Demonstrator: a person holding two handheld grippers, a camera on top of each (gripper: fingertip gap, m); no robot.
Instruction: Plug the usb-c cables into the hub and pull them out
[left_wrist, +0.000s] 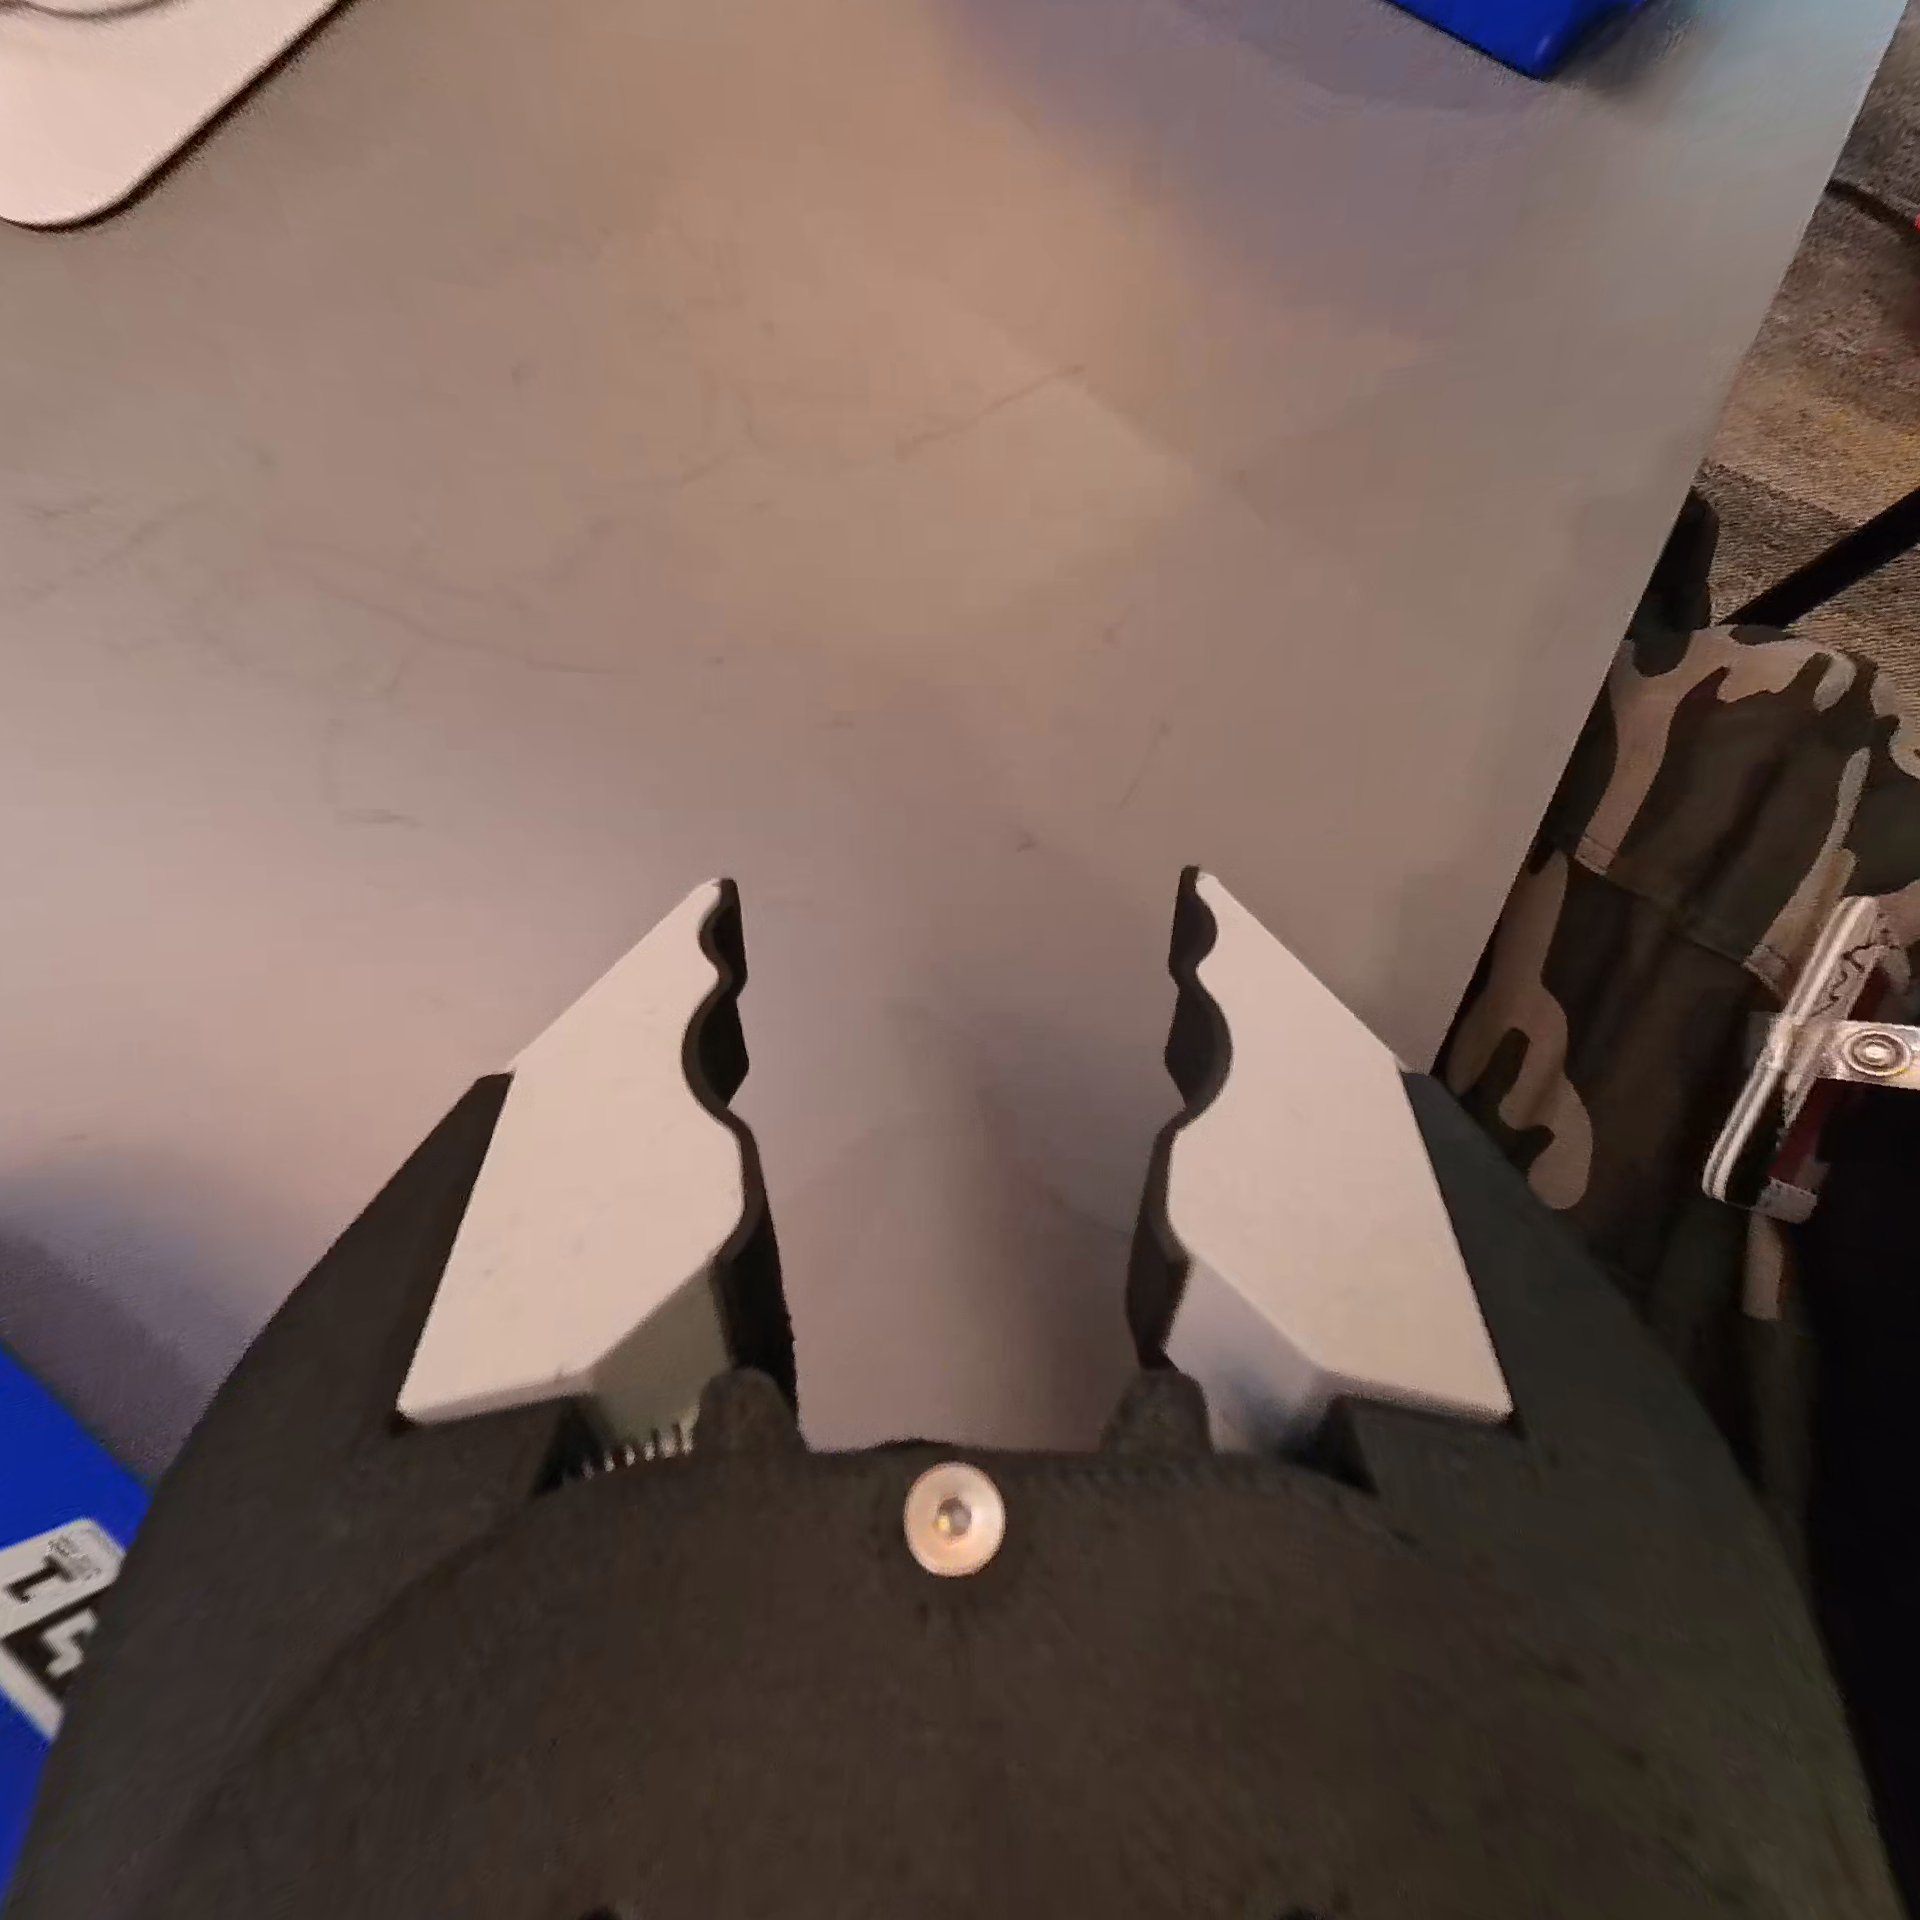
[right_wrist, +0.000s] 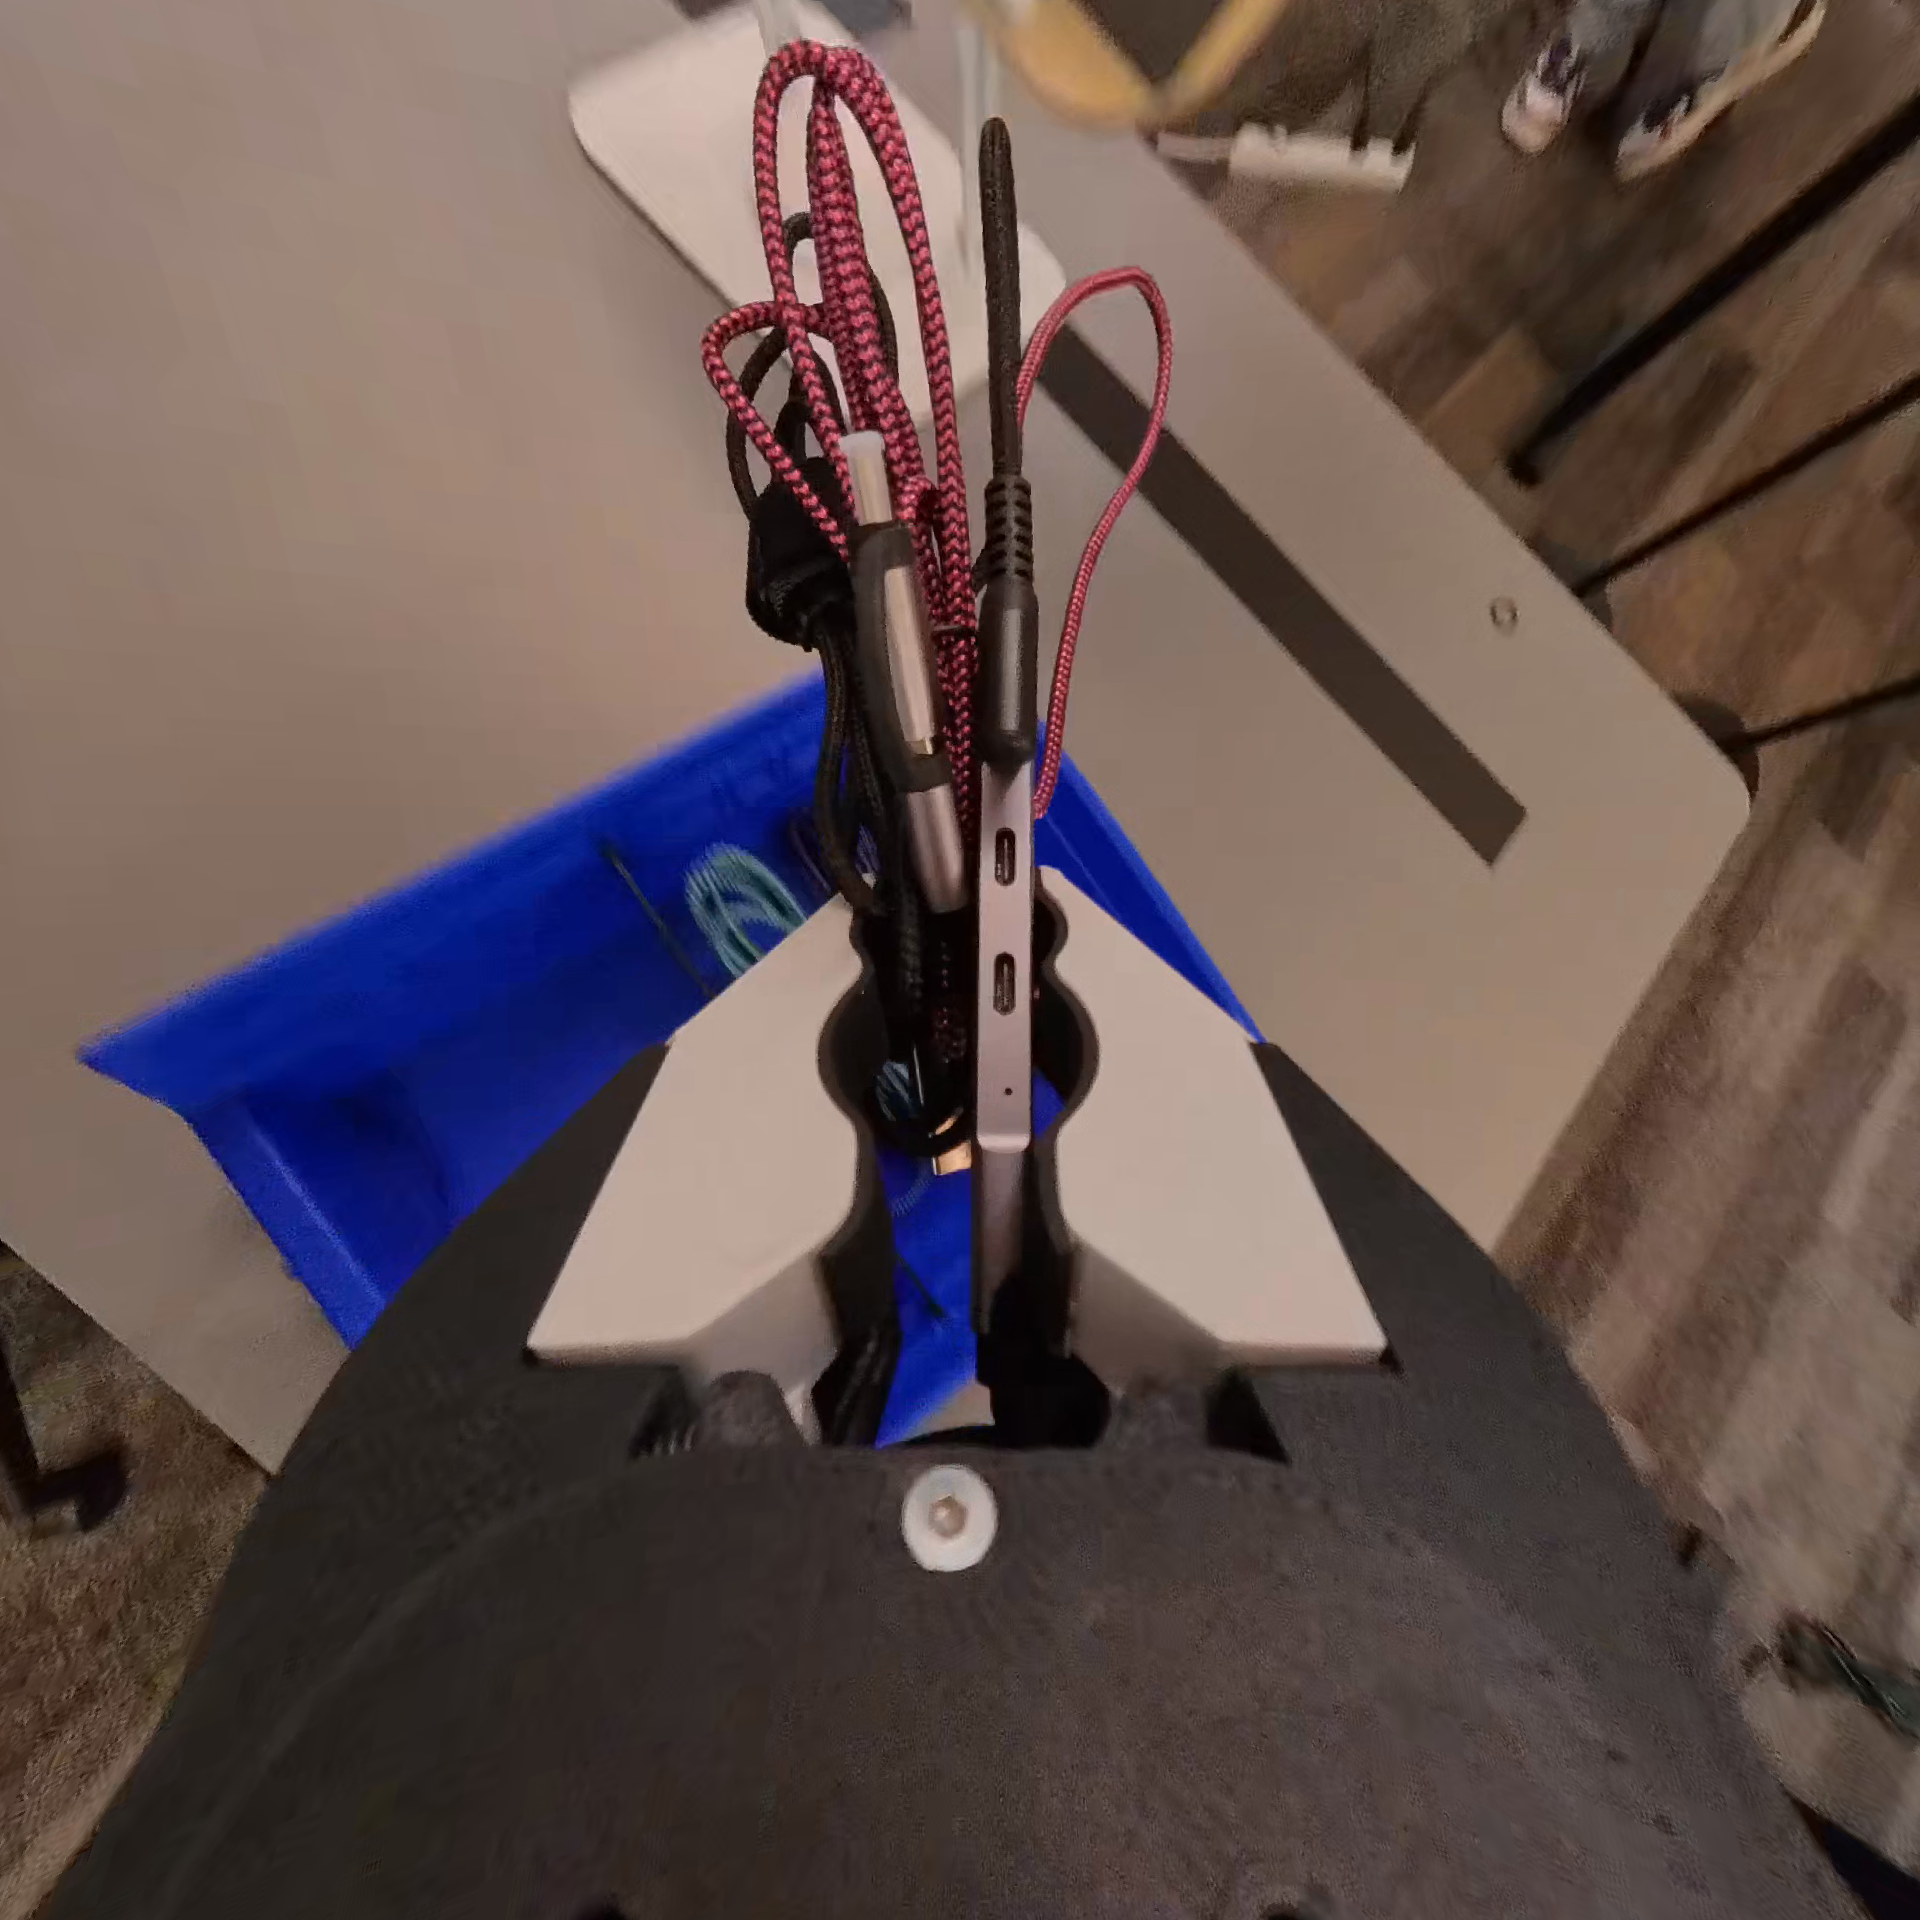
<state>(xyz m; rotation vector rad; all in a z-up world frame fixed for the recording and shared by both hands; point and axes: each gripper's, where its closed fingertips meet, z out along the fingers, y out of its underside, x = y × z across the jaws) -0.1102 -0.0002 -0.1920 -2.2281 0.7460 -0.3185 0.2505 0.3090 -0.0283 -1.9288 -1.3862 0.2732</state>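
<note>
The right gripper (right_wrist: 951, 904) is clamping together on a thin grey USB-C hub (right_wrist: 1004, 997), and some cables are caught between the jaws beside it. The hub is standing on its edge between the fingers, with two small oval ports facing the camera. A black cable (right_wrist: 1000, 343) is leaving the far end of the hub through a ribbed sleeve. Just left of the hub, a bundle is hanging together: a red and black braided cable (right_wrist: 831, 208), black braided cables and a grey metal plug (right_wrist: 925, 800) with a white tip at its far end. A thinner red braided cable (right_wrist: 1101, 436) is making a loop on the right side of the hub.

Below the gripper a blue bin (right_wrist: 416, 997) is sitting on the grey table (right_wrist: 312, 416), and a light blue coiled cable (right_wrist: 738, 914) is lying inside it. Beyond the table edge a wooden floor (right_wrist: 1704, 935) is showing.

The left gripper (left_wrist: 956, 883) is standing with its jaws apart and nothing between them, over a bare part of the grey table. A white pad (left_wrist: 135, 94) is lying at the far left corner, and a blue object (left_wrist: 1538, 31) is lying at the far right.
</note>
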